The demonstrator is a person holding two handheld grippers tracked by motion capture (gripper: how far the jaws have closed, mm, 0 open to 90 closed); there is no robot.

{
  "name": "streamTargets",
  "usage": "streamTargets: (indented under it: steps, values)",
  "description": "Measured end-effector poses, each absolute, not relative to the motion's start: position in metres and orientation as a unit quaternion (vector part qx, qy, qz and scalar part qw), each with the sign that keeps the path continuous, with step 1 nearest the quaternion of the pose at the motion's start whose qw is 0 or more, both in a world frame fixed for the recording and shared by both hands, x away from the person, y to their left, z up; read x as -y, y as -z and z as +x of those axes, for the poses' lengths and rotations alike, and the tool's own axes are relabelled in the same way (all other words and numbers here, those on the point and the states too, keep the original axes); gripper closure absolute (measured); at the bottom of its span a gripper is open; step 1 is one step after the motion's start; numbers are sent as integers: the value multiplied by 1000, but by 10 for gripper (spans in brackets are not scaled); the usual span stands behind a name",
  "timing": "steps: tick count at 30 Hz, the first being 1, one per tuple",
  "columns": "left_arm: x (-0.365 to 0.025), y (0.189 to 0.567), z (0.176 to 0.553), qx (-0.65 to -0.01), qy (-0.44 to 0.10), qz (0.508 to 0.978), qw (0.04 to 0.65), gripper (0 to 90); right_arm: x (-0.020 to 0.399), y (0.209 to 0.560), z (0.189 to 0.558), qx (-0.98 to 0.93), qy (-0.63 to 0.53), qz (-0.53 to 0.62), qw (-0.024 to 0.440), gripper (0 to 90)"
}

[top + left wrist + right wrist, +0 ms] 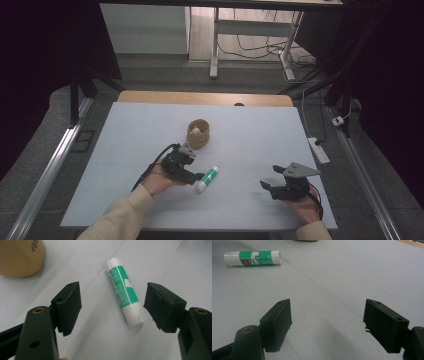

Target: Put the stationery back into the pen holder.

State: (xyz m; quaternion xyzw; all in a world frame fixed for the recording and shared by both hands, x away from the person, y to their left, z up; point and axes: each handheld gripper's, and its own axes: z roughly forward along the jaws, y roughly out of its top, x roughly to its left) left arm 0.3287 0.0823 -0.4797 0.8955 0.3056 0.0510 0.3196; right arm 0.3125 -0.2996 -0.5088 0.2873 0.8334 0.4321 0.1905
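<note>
Glue stick (123, 292): white cylindrical tube with a green printed label, cap on, lying flat on its side on the white table surface (175, 270). Sits between the left gripper (112, 307) fingers (68, 306), nearer the right-hand one in that gripper's view, touching neither, slightly aslant.

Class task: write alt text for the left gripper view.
A green-and-white glue stick lies flat on a white table, between the open black tongs but nearer the right-hand one, untouched. A tan round container sits at upper left.

Round wooden cup (198, 133) on the white table (260, 135), power strip (319, 150) on the floor
</note>
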Motion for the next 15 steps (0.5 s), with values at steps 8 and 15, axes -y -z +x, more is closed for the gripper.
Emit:
streamTargets:
  steps: [8,15]
  values:
    - [-65,489,324,-301,-44,903,302,287,299,509,312,-834,-431,287,190,225]
    - [-55,499,321,-296,-47,913,278,286,299,510,313,-834,-432,287,188,225]
